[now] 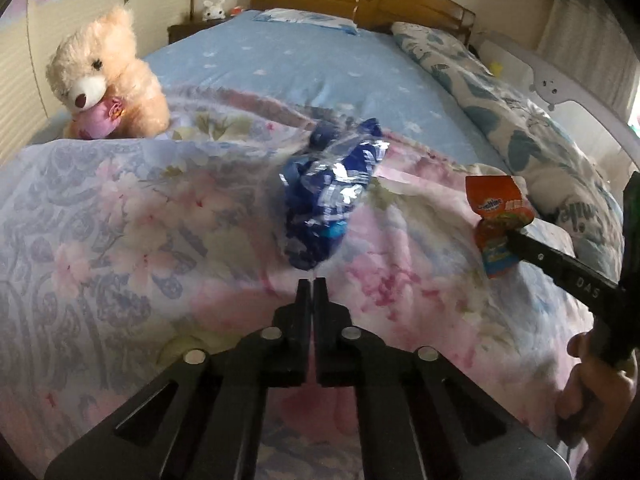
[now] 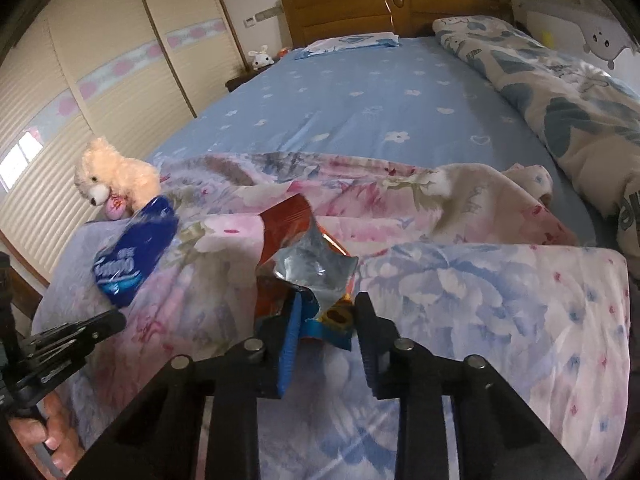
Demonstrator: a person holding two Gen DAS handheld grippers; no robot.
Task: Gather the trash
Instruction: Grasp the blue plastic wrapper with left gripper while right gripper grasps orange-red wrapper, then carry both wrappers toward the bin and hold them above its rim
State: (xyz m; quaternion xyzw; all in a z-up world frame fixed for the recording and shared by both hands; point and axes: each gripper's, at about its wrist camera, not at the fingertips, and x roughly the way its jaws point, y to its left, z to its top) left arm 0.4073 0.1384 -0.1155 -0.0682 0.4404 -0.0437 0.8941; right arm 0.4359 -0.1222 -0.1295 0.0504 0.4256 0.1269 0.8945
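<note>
A crumpled blue plastic wrapper (image 1: 332, 196) lies on the pink floral quilt (image 1: 140, 220) in the left wrist view. Its near tip reaches my left gripper (image 1: 314, 282), whose jaws are pressed together on that edge. In the right wrist view the same blue wrapper (image 2: 132, 256) sits at the left, with the left gripper (image 2: 116, 318) at its lower end. My right gripper (image 2: 328, 304) is shut on an orange snack wrapper (image 2: 304, 256) with a silver inside, which stands up between the fingers. The left wrist view shows this orange wrapper (image 1: 500, 216) at the right, on the right gripper (image 1: 514, 236).
A cream teddy bear (image 1: 108, 76) sits at the bed's left edge beside the wardrobe doors (image 2: 100, 80). A rolled white and blue quilt (image 2: 560, 100) runs along the right side. Beyond the floral quilt lie the blue sheet (image 2: 360, 92), a pillow (image 2: 348, 44) and a wooden headboard (image 2: 360, 12).
</note>
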